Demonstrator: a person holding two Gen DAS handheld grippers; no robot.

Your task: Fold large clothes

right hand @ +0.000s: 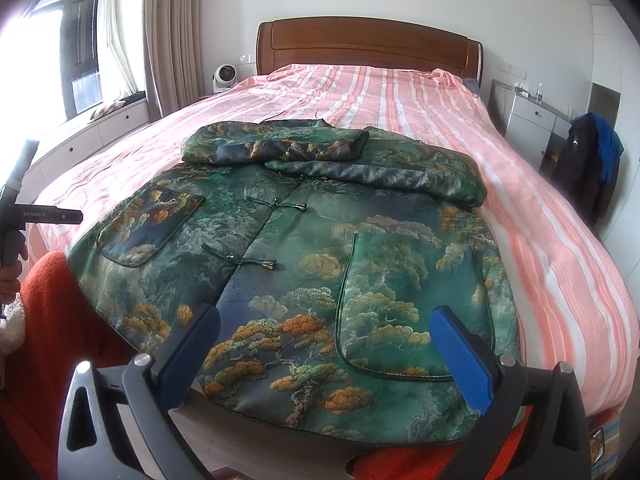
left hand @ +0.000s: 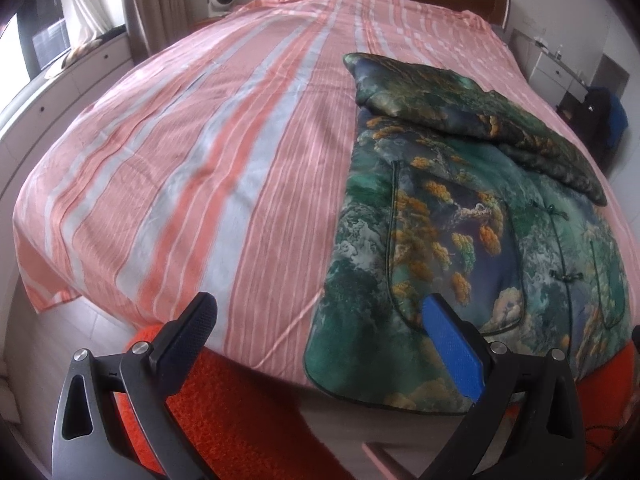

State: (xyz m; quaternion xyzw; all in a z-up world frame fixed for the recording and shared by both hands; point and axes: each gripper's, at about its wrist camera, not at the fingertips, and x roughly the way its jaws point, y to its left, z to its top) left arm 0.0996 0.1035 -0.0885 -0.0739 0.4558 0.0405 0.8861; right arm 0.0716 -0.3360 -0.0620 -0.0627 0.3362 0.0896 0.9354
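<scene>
the green brocade jacket (right hand: 304,248) lies front-up at the lower centre of the right wrist view, on the striped bed (right hand: 540,216), sleeves already folded across its top. left gripper (left hand: 320,320) and right gripper (right hand: 326,332) both hover spread wide, holding nothing. best to pinch both hem corners evenly before lifting.

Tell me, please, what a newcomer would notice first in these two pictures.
First comes the green jacket with its orange tree pattern, lying flat at the near end of the bed, both sleeves folded across its top. Under it spreads the pink striped sheet. Both grippers, left and right, hang open at the jacket's near hem.
</scene>
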